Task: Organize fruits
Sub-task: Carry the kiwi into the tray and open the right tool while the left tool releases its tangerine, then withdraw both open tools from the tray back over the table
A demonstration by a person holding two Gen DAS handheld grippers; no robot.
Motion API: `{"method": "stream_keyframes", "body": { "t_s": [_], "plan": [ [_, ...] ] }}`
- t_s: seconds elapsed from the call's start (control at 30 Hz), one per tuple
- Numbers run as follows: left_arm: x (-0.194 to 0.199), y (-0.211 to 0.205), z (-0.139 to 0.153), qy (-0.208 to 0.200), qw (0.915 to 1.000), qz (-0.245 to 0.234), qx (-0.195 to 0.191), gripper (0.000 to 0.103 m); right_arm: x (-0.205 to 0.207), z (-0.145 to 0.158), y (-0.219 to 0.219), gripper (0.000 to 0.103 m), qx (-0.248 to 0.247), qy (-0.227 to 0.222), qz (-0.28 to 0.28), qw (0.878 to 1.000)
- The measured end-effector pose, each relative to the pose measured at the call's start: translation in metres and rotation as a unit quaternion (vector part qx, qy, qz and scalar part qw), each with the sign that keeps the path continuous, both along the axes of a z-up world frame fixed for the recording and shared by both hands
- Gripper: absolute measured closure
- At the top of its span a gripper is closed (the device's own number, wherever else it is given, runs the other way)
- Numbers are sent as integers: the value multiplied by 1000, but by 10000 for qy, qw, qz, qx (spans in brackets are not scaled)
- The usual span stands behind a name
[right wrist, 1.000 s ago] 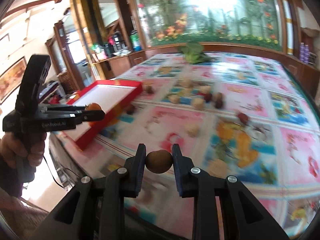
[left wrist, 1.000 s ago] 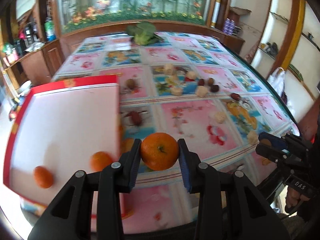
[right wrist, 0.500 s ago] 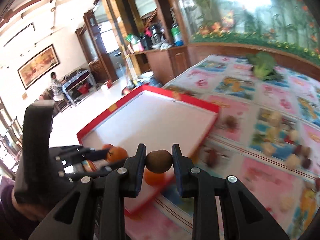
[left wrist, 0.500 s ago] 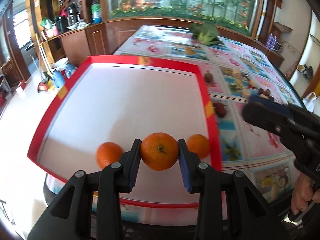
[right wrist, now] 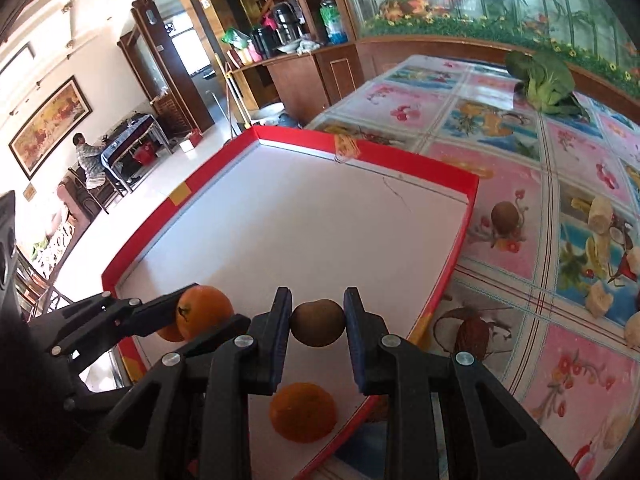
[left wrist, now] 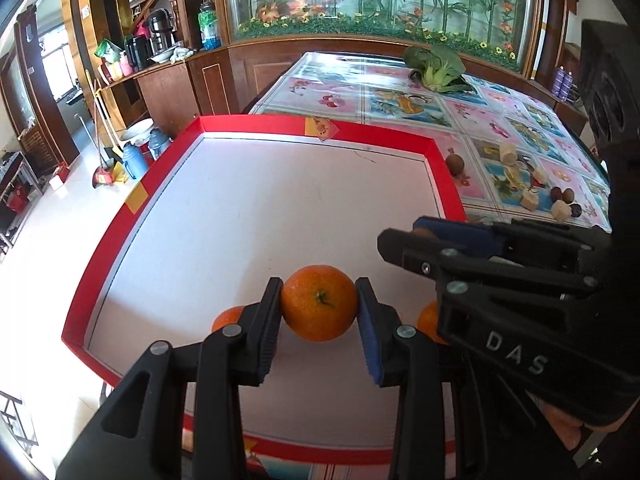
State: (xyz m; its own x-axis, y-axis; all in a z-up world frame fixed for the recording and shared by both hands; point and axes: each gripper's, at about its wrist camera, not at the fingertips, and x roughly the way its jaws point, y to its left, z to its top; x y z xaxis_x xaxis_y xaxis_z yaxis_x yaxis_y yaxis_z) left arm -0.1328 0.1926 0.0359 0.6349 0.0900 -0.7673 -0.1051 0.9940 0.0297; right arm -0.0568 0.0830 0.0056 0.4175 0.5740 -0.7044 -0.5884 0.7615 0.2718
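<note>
Both tools have swung from the open counter to over the tray since a second ago. Left tool pinches an orange above the tray's near edge; the right tool pinches a brown fruit just beside it. Two loose oranges lie on the white floor of the red-rimmed tray below them. Beyond the tray, brown fruits and pale pieces are scattered on the counter, with a leafy green at its far end.

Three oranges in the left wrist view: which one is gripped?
The middle orange, clamped between the left gripper pads, stem facing the camera. The other two lie loose on the tray, half hidden behind the gripper fingers.
</note>
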Motion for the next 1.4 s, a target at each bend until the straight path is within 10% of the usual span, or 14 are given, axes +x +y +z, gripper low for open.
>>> {"method": "stream_keyframes", "body": {
  "t_s": [0.3,0.43,0.73,1.4],
  "plan": [
    [5,-5,-2,67,9995,104,307,64,2,-4,-7,77,-14,176,-33,9998],
    [4,-8,0,60,9989,147,452,41,2,-1,-13,77,67,198,-56,9998],
    [-5,-18,20,-239,9958,231,857,24,-12,24,-44,75,278,-256,-304,9988],
    [-22,-55,55,-644,9911,37,1166,21,-35,52,-96,68,539,-689,-569,9945]
  ]
}}
